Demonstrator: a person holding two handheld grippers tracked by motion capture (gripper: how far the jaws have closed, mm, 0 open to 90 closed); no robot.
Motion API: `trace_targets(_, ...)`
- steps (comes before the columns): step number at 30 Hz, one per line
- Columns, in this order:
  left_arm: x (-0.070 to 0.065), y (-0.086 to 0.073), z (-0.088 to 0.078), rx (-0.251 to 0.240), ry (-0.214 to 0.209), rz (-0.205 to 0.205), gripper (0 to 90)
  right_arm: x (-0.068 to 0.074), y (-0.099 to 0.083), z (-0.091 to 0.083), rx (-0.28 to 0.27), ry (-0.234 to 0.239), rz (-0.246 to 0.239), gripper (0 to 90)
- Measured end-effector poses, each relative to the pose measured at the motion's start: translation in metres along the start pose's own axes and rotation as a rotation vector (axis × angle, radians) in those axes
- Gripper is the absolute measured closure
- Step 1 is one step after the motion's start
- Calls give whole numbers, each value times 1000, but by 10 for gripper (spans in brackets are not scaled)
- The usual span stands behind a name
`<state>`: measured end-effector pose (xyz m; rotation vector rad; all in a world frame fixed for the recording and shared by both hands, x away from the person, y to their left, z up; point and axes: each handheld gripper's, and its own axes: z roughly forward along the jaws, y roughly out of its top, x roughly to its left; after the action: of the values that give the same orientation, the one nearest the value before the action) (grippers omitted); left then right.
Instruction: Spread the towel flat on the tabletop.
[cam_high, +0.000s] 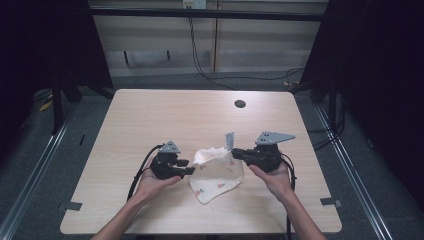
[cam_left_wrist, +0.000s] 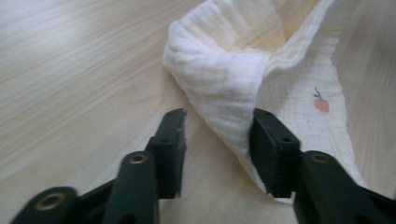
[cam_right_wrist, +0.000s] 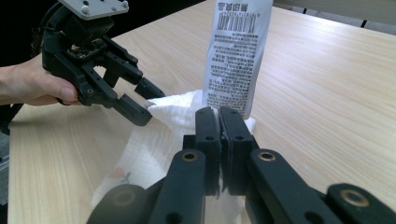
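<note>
Near the tabletop's front edge, the right tool (cam_right_wrist: 219, 116) pinches the cloth (cam_high: 217, 175) by its label (cam_right_wrist: 238, 51); the left tool (cam_left_wrist: 217, 133) gapes, one pad touching a fold.

White care tag (cam_right_wrist: 238, 51) on cloth (cam_right_wrist: 177, 116): barcode on top, small print below, too blurred to read.

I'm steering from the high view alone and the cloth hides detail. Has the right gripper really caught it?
Observer: Yes. The right gripper is shut on the cloth edge, beside its printed label.
Operator: And the left one?
Observer: The left gripper is open; a folded corner of cloth lies between its fingers, not pinched.
Operator: Any print on the fabric?
Observer: A small red fruit motif sits near that corner.
</note>
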<state>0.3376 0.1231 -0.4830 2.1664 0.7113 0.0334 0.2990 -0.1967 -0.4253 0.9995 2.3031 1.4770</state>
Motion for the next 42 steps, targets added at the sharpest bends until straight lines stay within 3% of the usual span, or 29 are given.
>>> trace_targets(3,-4,3,5,30,-13,25,819,0,-2,1,-6,11,6,869)
trace_targets(5,-4,3,4,29,-17,30,875,0,-2,0,-17,25,14,869)
trace_targets(8,1,4,-9,-8,-34,18,885,3,0,-6,-8,-9,-10,870)
trace_targets(13,10,3,-27,-40,-26,-5,887,-5,-3,-16,-23,-48,18,872)
trace_targets(14,16,1,-36,-52,-27,-21,886,-10,-6,-20,-29,-33,35,872)
trace_targets(22,28,-7,-51,-39,5,-47,886,-16,-13,-34,-23,-90,45,874)
trace_targets(27,37,-14,-49,-16,14,-66,886,-25,-23,-36,4,-123,66,874)
trace_targets(32,42,-26,-44,19,21,-86,882,-38,-43,-37,47,-156,111,874)
trace_targets(36,40,-30,-44,25,21,-82,872,-41,-50,-34,78,-168,119,874)
trace_targets(40,39,-31,-45,21,31,-86,709,-40,-54,-29,100,-162,117,873)
trace_targets(41,38,-30,-47,2,31,-89,709,-40,-54,-29,100,-162,117,873)
trace_targets(42,34,-28,-54,-31,49,-88,612,-38,-54,-28,110,-158,114,873)
